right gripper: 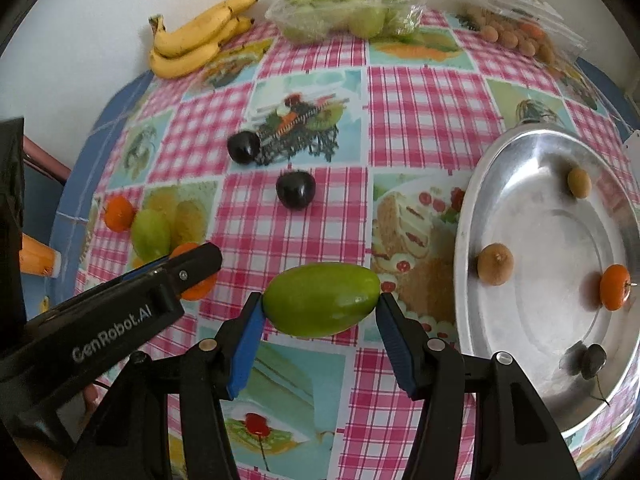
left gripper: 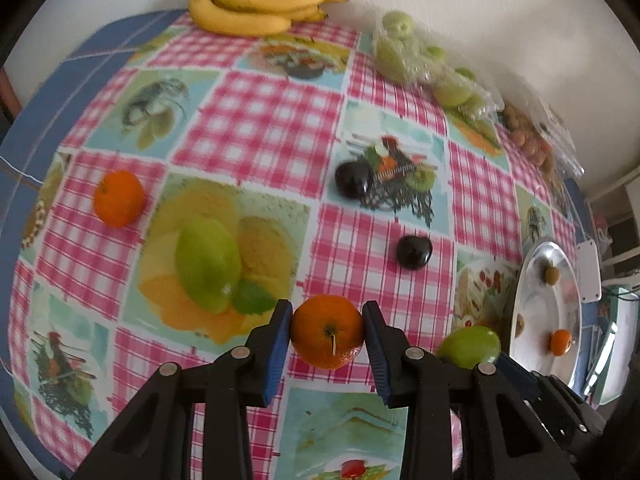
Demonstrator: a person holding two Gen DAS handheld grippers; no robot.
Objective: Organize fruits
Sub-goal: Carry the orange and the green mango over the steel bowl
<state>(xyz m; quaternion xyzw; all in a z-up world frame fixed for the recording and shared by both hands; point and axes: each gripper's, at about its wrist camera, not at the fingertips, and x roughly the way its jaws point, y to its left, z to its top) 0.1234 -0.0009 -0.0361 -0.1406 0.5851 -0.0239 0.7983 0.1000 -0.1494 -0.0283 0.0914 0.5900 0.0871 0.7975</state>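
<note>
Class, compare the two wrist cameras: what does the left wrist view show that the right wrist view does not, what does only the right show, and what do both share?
Only the left wrist view shows the left tongs head-on, closed on a mandarin whose stem faces the camera.

Only the right wrist view shows the right tongs gripping a green mango end to end, and a dark fruit at the metal tray's near edge.

Both show the bananas, two dark plums, a loose mandarin, a second green mango and bagged green fruit.
</note>
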